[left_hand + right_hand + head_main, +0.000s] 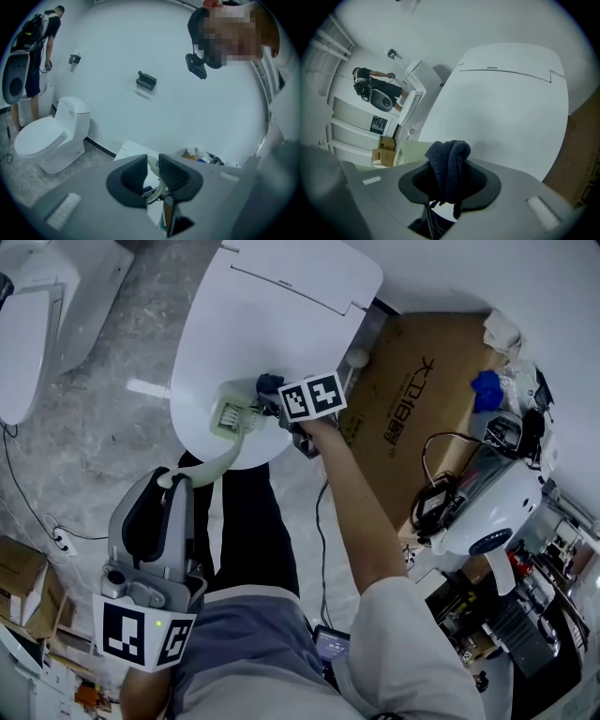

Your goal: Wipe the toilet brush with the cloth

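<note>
Left gripper: closed on the toilet brush handle.
Right gripper: clamped on the cloth, beside the brush head, over the toilet lid front edge.
Progress: I judge the head is being wiped, with the handle left to do.

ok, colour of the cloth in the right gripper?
Dark navy; the cloth shows best in the right gripper view.

White toilet, lid shut, mid floor; flat cardboard box just beside; 2nd toilet by floor's far-left edge.

Cloth dark navy; toilet brush pale green; toilet white.
</note>
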